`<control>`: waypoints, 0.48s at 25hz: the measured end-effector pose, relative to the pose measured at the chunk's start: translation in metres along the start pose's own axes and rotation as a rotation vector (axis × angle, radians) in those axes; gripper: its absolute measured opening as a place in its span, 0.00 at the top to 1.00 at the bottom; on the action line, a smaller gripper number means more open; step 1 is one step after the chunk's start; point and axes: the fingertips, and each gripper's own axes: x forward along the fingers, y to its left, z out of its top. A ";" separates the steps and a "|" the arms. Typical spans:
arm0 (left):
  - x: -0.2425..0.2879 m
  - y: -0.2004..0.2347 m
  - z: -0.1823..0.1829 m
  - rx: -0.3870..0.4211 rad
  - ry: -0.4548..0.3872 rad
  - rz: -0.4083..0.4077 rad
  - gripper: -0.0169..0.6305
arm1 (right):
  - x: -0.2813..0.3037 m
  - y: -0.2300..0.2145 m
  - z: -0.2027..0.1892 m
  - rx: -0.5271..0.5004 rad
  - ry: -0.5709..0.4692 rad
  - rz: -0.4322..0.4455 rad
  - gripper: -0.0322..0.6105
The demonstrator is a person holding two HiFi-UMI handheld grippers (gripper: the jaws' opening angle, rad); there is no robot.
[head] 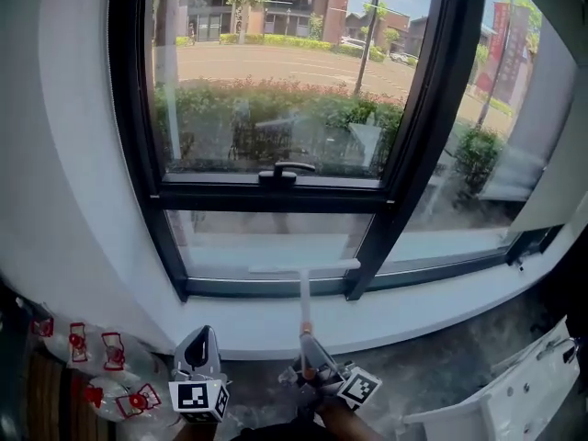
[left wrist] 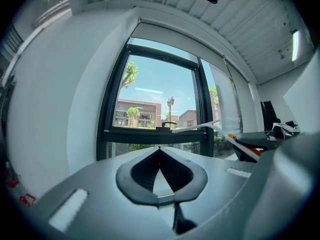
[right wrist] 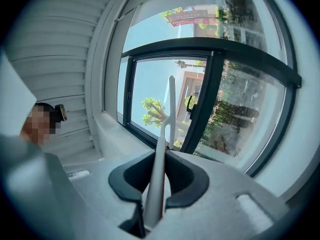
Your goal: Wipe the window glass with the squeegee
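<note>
My right gripper (right wrist: 156,181) had its jaws clamped on the squeegee (head: 304,292) handle, with the blade lying against the lower window glass (head: 230,237) near the bottom frame. My left gripper (left wrist: 160,169) was pinched together, empty. I couldn't make out what the plastic bags (head: 106,375) held.
</note>
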 end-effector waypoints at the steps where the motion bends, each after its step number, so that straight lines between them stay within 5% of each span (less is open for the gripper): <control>1: -0.005 0.001 -0.002 -0.003 0.003 0.002 0.96 | 0.001 -0.002 -0.002 0.004 0.001 -0.011 0.88; 12: -0.007 -0.034 -0.012 0.004 -0.002 -0.017 0.95 | 0.013 -0.003 0.000 -0.039 0.061 -0.069 0.88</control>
